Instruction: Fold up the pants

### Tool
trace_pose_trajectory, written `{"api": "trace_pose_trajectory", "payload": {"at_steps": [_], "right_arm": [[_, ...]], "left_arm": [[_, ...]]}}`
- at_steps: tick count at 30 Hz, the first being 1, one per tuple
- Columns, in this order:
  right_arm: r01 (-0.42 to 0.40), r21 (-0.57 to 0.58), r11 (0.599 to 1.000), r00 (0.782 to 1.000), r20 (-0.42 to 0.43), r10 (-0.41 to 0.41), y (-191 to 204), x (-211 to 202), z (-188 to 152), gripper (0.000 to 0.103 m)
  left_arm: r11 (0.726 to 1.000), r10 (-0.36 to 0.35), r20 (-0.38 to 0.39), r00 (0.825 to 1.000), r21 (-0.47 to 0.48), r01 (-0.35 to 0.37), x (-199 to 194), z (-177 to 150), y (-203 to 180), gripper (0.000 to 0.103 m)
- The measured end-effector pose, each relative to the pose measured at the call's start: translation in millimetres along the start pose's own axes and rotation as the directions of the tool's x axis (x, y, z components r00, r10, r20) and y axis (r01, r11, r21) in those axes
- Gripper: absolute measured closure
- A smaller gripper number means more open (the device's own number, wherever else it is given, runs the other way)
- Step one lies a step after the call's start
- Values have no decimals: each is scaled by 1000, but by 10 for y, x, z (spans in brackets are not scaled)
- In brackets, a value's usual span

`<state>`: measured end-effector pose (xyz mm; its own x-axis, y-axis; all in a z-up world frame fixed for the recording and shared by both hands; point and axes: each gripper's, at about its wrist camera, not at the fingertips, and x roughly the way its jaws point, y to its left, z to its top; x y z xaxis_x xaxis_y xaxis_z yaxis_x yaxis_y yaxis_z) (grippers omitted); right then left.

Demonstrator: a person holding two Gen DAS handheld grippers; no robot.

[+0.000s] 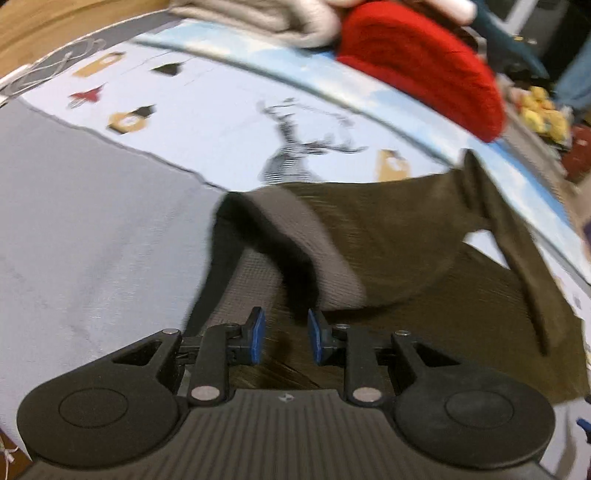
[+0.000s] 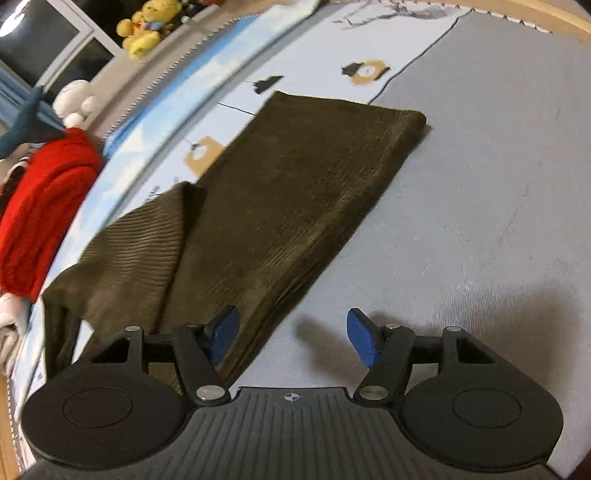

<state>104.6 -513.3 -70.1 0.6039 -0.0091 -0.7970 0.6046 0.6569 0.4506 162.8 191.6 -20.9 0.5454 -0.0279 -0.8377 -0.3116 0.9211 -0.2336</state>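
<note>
The pants (image 2: 295, 206), dark olive corduroy, lie folded lengthwise into a long strip on a grey mat (image 2: 480, 184) with a pale printed band (image 1: 184, 122) of small houses and a deer. From the right claw (image 2: 293, 338) they stretch ahead and to its left; their long stacked edge runs just beside its left pad, and a looser flap of cloth lies further left. The right claw's blue pads stand well apart with only bare mat and shadow between them, touching nothing.

The left claw (image 1: 286, 341) hangs over the pants, its blue pads drawn close with a narrow gap between them; nothing is pinched there. Just ahead of it a fold of the cloth rises, its pale grey inner side turned outward, blurred. A narrow strip of the fabric trails off to its right.

Beyond both claws, at the mat's far edge, sit a red knitted garment (image 1: 424, 62), grey folded cloth (image 1: 258, 18) and a yellow plush toy (image 2: 147, 26).
</note>
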Motion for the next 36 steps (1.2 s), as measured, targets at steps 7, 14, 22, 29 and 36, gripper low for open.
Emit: {"api": "trace_pose_trajectory", "payload": {"at_steps": [7, 14, 22, 29, 36], "right_arm": [[16, 41, 999, 998, -55, -14, 3, 397, 146, 34], [45, -92, 995, 999, -25, -48, 199, 515, 230, 73], [10, -97, 995, 999, 39, -6, 164, 215, 336, 95], [44, -145, 989, 998, 39, -38, 67, -235, 306, 96], [130, -138, 982, 981, -124, -148, -395, -564, 114, 96]], "left_arm": [[995, 94, -69, 993, -39, -96, 360, 153, 204, 35], [986, 149, -148, 978, -55, -159, 610, 168, 416, 22], [983, 166, -131, 977, 101, -153, 481, 87, 242, 68], [982, 110, -95, 989, 166, -93, 68, -22, 225, 89], [948, 133, -115, 984, 304, -93, -330, -273, 305, 90]]}}
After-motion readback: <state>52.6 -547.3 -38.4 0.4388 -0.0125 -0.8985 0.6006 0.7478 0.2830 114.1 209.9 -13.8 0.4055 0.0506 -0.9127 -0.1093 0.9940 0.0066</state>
